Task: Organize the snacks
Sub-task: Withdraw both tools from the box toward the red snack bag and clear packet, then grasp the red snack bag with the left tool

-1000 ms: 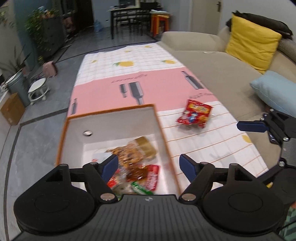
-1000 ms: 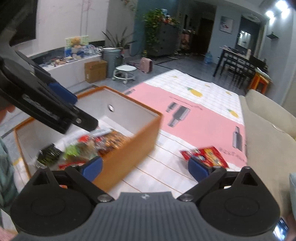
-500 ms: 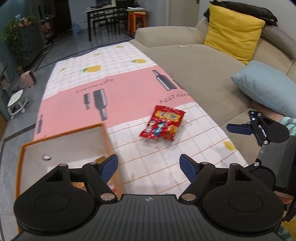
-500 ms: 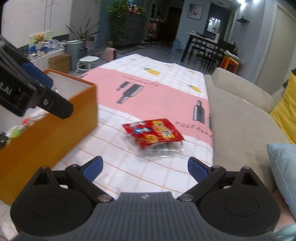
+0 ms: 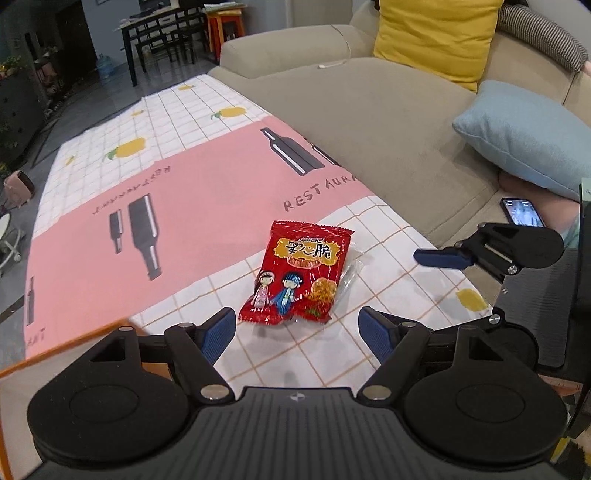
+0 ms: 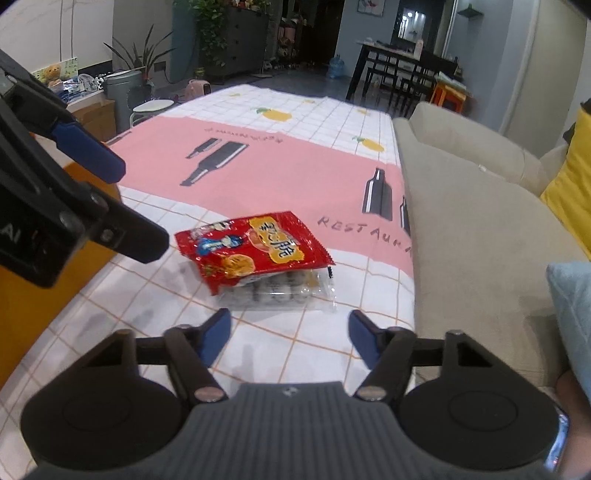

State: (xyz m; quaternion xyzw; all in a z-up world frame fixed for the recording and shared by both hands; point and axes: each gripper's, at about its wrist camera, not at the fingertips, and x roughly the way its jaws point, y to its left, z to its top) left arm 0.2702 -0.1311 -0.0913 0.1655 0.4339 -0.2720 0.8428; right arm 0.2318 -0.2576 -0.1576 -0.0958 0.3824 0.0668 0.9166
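A red snack packet [image 5: 301,273] [image 6: 253,251] lies flat on the tablecloth, on top of a clear packet [image 6: 275,293] whose edge shows below it. My left gripper [image 5: 297,328] is open just short of the red packet, nothing between its blue pads. My right gripper [image 6: 290,334] hovers a little before the clear packet with its jaws closing and nothing between them. The orange box [image 5: 22,369] [image 6: 33,295] stands at the left; only its rim and wall show.
The pink and white tablecloth [image 5: 207,192] covers the low table. A beige sofa [image 5: 388,122] runs along its right side, with a blue cushion [image 5: 524,133], a yellow cushion [image 5: 436,33] and a phone [image 5: 522,212]. Chairs and a dining table stand far back.
Both grippers swung right from over the orange box and came down towards the red packet, which now looks larger and nearer. The right gripper's jaws have narrowed.
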